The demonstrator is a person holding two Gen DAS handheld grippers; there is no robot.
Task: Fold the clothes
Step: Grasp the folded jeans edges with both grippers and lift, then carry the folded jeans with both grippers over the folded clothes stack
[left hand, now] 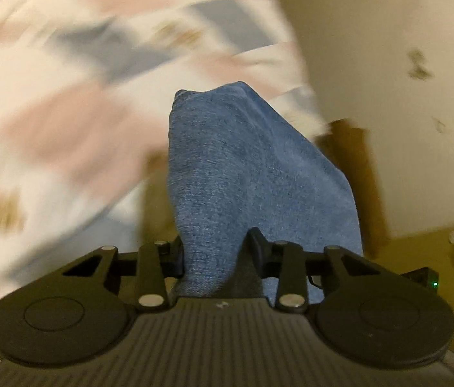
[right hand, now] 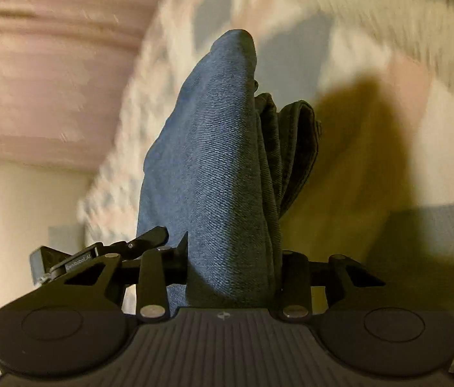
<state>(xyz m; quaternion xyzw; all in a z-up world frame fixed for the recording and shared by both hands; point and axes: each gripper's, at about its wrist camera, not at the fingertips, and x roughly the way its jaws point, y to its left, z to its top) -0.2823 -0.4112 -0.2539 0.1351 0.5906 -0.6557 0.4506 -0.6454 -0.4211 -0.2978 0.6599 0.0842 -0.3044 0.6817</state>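
Blue jeans (left hand: 252, 174) hang bunched between both grippers, the left gripper (left hand: 217, 251) clamped on one fold and the right gripper (right hand: 233, 254), whose side mount reads "GenRobot.AI" (right hand: 78, 262), clamped on a thicker bundle, all above a blurred pink, grey and white patchwork quilt (left hand: 65, 96).

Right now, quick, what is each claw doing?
Left claw: closed on the blue denim garment.
Right claw: closed on the blue denim garment too.
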